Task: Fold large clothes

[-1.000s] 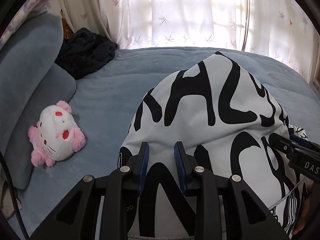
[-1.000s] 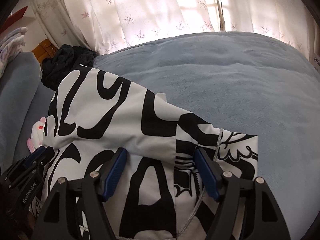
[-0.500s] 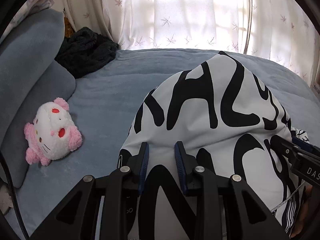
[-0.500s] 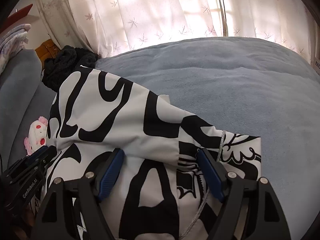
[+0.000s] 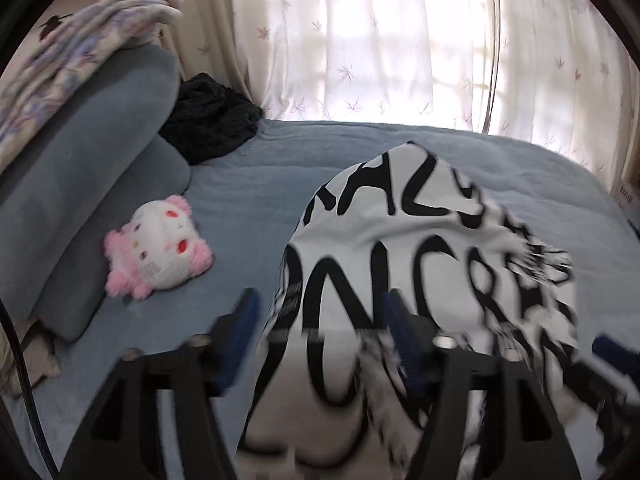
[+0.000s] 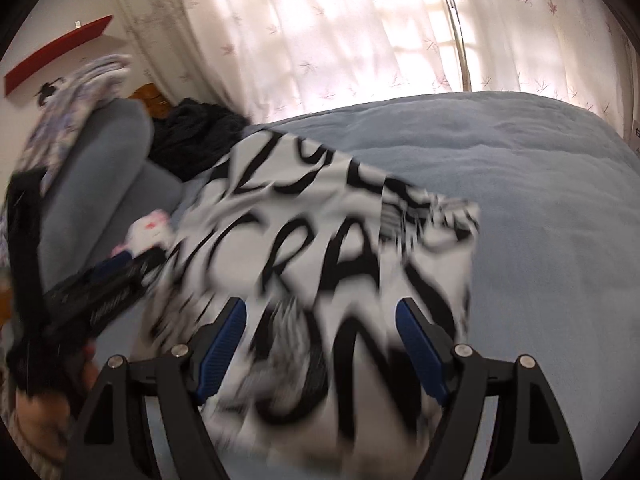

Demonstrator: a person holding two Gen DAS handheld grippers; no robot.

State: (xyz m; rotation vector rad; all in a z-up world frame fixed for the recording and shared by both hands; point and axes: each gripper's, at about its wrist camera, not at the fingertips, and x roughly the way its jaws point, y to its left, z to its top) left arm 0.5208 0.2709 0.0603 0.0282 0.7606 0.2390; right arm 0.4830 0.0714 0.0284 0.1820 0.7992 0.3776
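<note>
Left wrist view: left gripper (image 5: 322, 332) with jaws spread wide, just been opening, the white garment with black lettering (image 5: 432, 240) lying between the blue pads but not pinched. Right wrist view: right gripper (image 6: 320, 344) likewise spread apart, cloth under and between the pads, nothing clamped. Garment heaped in a rounded, partly folded mound on the blue bedspread (image 6: 540, 208), towards the near edge, well apart from the pink and white plush toy (image 5: 156, 248) by the grey pillow (image 5: 80, 184), with a dark knitted bundle (image 5: 212, 120) further back near the curtain (image 5: 360, 40). Heavy blur across the near cloth, so exact edges and seams hard to make out. Probably light and thoroughly limp, sagging wherever unsupported and likely to slide over itself, not fragile. Best taken at two corners or along a hem, one gripper each side and well apart, so the fabric hangs taut between them rather than bunching; a pinch in the middle of the mound likely to catch several layers at once
</note>
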